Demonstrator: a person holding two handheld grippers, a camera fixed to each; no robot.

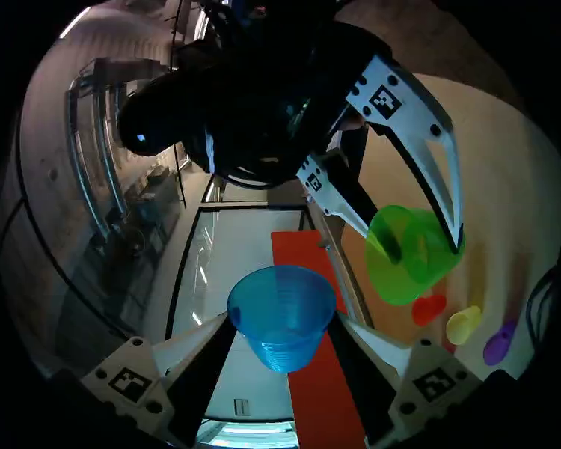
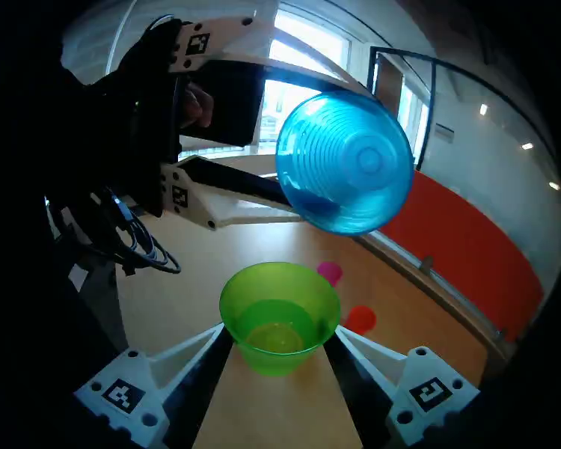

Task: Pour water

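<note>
Wooden table point(image 2: 280, 419), window point(image 2: 310, 45) behind | left gripper point(image 1: 282, 329) pinches blue cup point(image 2: 345, 161), tipped above green cup point(image 2: 279, 314) pinched in right gripper point(image 2: 279, 340) | step: pouring, likely; some water in green | next: aim rim over it

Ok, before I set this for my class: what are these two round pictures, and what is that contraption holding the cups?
There is no robot here. A person holds a two-finger gripper in each hand, and a fisheye camera rides on each one. The left gripper view looks along the left gripper, whose fingers press on a blue cup. The right gripper view looks along the right gripper, shut on a green cup that seems to have some liquid in it. In that view the blue cup hangs tilted above the green cup. On the wooden table sit a red cup, a yellow cup and a purple cup.
</note>
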